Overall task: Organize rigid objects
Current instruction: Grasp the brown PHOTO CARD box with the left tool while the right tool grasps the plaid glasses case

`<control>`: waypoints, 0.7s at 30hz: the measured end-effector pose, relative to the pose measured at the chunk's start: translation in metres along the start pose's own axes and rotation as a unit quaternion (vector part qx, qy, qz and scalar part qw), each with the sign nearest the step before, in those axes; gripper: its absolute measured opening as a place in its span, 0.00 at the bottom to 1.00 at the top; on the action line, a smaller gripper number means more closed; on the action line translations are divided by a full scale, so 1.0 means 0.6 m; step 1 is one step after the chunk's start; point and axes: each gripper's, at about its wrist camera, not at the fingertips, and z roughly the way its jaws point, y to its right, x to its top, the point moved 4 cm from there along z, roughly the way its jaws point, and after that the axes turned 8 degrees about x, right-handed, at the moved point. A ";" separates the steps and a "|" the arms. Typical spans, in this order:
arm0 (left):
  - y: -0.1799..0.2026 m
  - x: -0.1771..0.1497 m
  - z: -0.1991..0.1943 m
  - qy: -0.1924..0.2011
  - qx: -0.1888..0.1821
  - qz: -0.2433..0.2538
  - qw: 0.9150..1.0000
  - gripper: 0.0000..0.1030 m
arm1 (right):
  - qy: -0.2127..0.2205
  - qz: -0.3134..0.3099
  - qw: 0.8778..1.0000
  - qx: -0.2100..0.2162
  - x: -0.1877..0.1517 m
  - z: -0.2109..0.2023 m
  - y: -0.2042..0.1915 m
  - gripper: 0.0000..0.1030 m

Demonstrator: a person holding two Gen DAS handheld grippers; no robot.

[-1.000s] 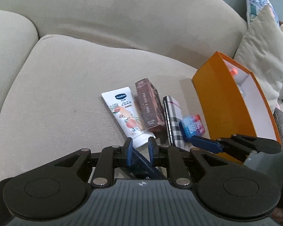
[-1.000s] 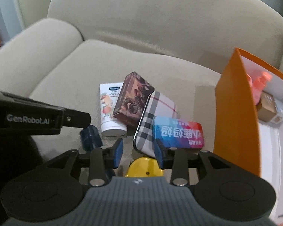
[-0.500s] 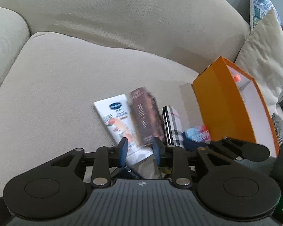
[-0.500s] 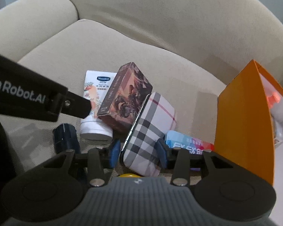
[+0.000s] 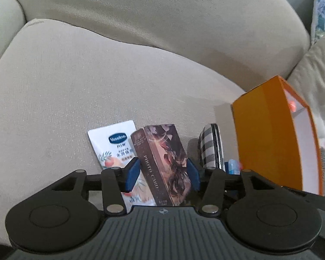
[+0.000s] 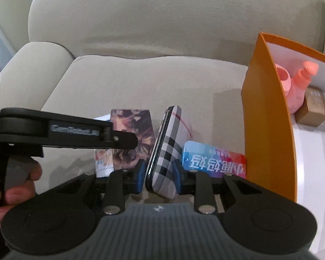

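My left gripper (image 5: pixel 162 174) has its blue pads on both sides of a brown photo-card box (image 5: pixel 162 164), tilted up off the sofa seat. A white Vaseline tube (image 5: pixel 114 145) lies under it on the left. My right gripper (image 6: pixel 159 177) is shut on a plaid phone case (image 6: pixel 166 149), lifted on edge. A blue and red packet (image 6: pixel 214 162) lies to its right. An open orange box (image 6: pixel 264 119) with a white inside stands at the right; it also shows in the left wrist view (image 5: pixel 268 138).
The orange box holds a pink pump bottle (image 6: pixel 299 88) and a small tan carton (image 6: pixel 314 108). The beige sofa seat (image 5: pixel 75 86) stretches left and back. A cushion (image 5: pixel 314 69) leans at the far right. The left tool's arm (image 6: pixel 65 132) crosses the right view.
Both grippers moved down and forward. The left closed around the brown box and tipped it up. The right closed on the plaid case and raised it on edge.
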 end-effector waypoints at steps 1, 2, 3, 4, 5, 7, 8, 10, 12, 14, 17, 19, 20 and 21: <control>0.004 0.002 0.004 0.002 0.006 0.007 1.000 0.57 | 0.000 -0.006 1.000 -0.004 0.003 0.003 -0.002 0.26; 0.009 0.003 0.008 0.004 0.012 0.014 1.000 0.57 | -0.002 -0.011 1.000 -0.009 0.005 0.007 -0.004 0.26; 0.013 0.004 0.012 0.006 0.017 0.022 1.000 0.56 | -0.001 -0.016 1.000 -0.013 0.006 0.010 -0.006 0.26; 0.018 0.004 0.016 0.008 0.022 0.029 0.999 0.54 | -0.001 -0.021 1.000 -0.016 0.008 0.014 -0.007 0.26; 0.021 0.005 0.019 0.011 0.027 0.034 0.999 0.52 | -0.001 -0.023 1.000 -0.017 0.010 0.017 -0.006 0.26; 0.022 0.008 0.022 0.016 0.019 0.027 0.999 0.45 | -0.001 -0.020 1.000 -0.013 0.010 0.021 -0.006 0.26; 0.020 0.010 0.022 0.017 0.016 0.023 0.999 0.42 | 0.000 -0.014 1.000 -0.010 0.011 0.020 -0.003 0.26; 0.016 0.013 0.022 0.014 0.011 0.010 1.000 0.38 | 0.003 0.000 1.000 -0.002 0.012 0.017 0.004 0.25; 0.012 0.015 0.017 0.016 0.002 0.001 1.000 0.33 | 0.006 0.015 1.000 0.010 0.013 0.012 0.013 0.24; 0.008 0.014 0.001 0.021 -0.006 -0.004 1.000 0.28 | 0.012 0.029 0.999 0.026 0.013 0.005 0.015 0.22; 0.004 0.008 -0.027 0.027 0.003 0.003 1.000 0.24 | 0.014 0.072 0.995 0.068 0.010 -0.007 0.023 0.18; 0.003 0.004 -0.038 0.025 0.004 0.005 1.000 0.24 | 0.010 0.104 0.989 0.107 0.008 -0.013 0.027 0.00; 0.007 0.003 -0.037 0.025 0.003 0.004 1.000 0.24 | 0.008 0.106 0.990 0.097 0.008 -0.014 0.031 0.00; 0.008 0.004 -0.036 0.026 0.004 0.006 1.000 0.24 | 0.010 0.091 0.993 0.070 0.007 -0.015 0.031 0.00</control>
